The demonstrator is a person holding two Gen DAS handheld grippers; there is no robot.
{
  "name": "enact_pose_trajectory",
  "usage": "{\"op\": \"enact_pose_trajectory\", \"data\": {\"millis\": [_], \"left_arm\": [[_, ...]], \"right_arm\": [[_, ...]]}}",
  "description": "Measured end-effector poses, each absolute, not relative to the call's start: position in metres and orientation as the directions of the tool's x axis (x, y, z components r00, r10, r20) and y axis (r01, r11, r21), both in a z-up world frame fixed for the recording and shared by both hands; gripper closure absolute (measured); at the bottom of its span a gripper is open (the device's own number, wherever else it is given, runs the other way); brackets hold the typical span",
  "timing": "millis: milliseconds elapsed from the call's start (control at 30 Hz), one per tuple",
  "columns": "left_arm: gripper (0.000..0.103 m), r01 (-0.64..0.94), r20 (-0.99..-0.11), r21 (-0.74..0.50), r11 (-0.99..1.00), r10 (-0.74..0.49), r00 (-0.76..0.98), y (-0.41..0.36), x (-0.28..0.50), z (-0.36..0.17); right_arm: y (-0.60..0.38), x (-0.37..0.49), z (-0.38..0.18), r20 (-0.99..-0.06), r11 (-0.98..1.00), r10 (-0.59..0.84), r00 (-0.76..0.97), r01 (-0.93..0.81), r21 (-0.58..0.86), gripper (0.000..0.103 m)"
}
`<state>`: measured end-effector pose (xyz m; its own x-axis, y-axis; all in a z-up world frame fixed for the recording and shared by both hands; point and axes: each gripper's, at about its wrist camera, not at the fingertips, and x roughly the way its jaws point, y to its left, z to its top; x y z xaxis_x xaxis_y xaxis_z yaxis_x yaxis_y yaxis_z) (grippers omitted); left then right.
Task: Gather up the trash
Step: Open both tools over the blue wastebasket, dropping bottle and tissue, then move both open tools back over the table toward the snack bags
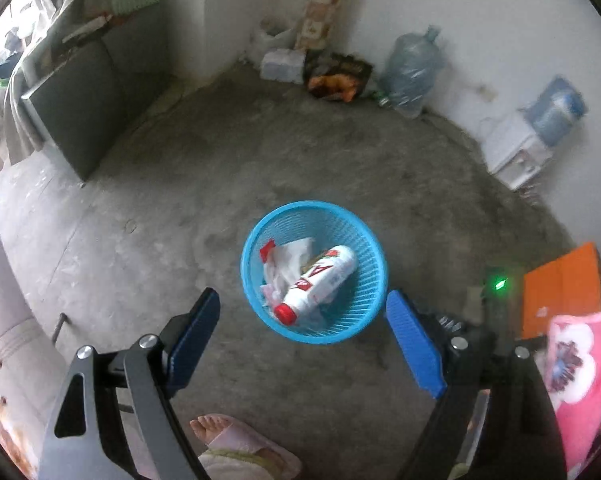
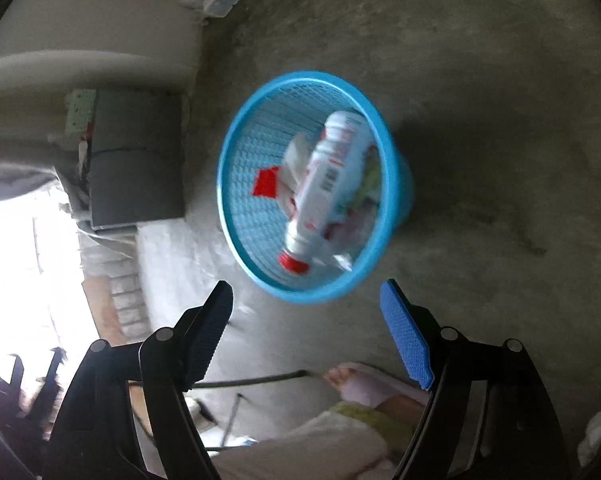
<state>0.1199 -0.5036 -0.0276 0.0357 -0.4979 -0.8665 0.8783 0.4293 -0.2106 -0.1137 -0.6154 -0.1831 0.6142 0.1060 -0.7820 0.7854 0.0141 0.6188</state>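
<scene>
Item: blue mesh basket (image 1: 314, 272) on the concrete floor (image 1: 220, 168) at centre frame, holding a white red-capped bottle (image 1: 320, 280) and crumpled wrappers (image 1: 286, 258); your left claw (image 1: 302, 332) and right claw (image 2: 306, 328) both stand spread wide with nothing between the pads, hovering just short of the rim. Risk: the light basket could tip or skid if you clip its rim, and the bottle, lying slanted with its cap near the edge, might roll out. Unclear: the right view is blurred, your foot (image 1: 224, 432) is cut off at the bottom edge, and the clutter (image 1: 336, 76) at the upper wall is too indistinct to sort.
</scene>
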Motion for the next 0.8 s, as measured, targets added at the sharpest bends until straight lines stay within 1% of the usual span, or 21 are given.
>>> {"op": "enact_pose_trajectory", "data": {"millis": [100, 200, 233, 300, 367, 467, 500, 567, 600, 667, 800], "left_arm": [[0.016, 0.878, -0.826, -0.221, 0.424, -0.56, 0.063, -0.47, 0.107, -0.001], [0.013, 0.886, -0.795, -0.237, 0.399, -0.603, 0.06, -0.434, 0.095, 0.016], [0.013, 0.887, -0.796, -0.239, 0.395, -0.602, 0.054, -0.427, 0.093, 0.017], [0.013, 0.885, -0.807, -0.239, 0.4, -0.588, 0.048, -0.401, 0.091, 0.022], [0.013, 0.874, -0.802, -0.226, 0.431, -0.592, 0.085, -0.367, 0.092, 0.032], [0.01, 0.845, -0.785, -0.201, 0.496, -0.597, 0.163, -0.32, 0.094, 0.047], [0.009, 0.833, -0.776, -0.207, 0.513, -0.604, 0.179, -0.303, 0.096, 0.053], [0.006, 0.796, -0.753, -0.237, 0.557, -0.623, 0.212, -0.264, 0.101, 0.064], [0.006, 0.771, -0.738, -0.247, 0.586, -0.63, 0.242, -0.244, 0.102, 0.069], [0.005, 0.727, -0.717, -0.268, 0.632, -0.635, 0.287, -0.21, 0.105, 0.077], [0.005, 0.584, -0.688, -0.248, 0.773, -0.565, 0.456, -0.14, 0.109, 0.086]], "right_arm": [[-0.597, -0.119, -0.161, -0.843, 0.102, 0.073, 0.534, 0.836, 0.539, 0.028], [-0.579, -0.118, -0.132, -0.893, 0.239, -0.004, 0.45, 0.867, 0.436, 0.024], [-0.571, -0.115, -0.121, -0.902, 0.279, -0.035, 0.431, 0.871, 0.405, 0.02], [-0.553, -0.111, -0.093, -0.913, 0.363, -0.119, 0.39, 0.873, 0.326, 0.016], [-0.537, -0.104, -0.065, -0.906, 0.429, -0.213, 0.364, 0.869, 0.248, 0.009], [-0.504, -0.084, -0.009, -0.847, 0.533, -0.411, 0.338, 0.843, 0.077, 0.008], [-0.492, -0.075, 0.006, -0.821, 0.564, -0.45, 0.35, 0.825, 0.043, 0.008], [-0.473, -0.059, 0.028, -0.779, 0.606, -0.499, 0.379, 0.795, -0.002, 0.008], [-0.456, -0.045, 0.045, -0.746, 0.628, -0.541, 0.387, 0.776, -0.054, 0.008], [-0.431, -0.03, 0.066, -0.7, 0.668, -0.579, 0.418, 0.736, -0.113, 0.008], [-0.363, 0.009, 0.092, -0.577, 0.767, -0.611, 0.542, 0.587, -0.26, 0.008]]}}
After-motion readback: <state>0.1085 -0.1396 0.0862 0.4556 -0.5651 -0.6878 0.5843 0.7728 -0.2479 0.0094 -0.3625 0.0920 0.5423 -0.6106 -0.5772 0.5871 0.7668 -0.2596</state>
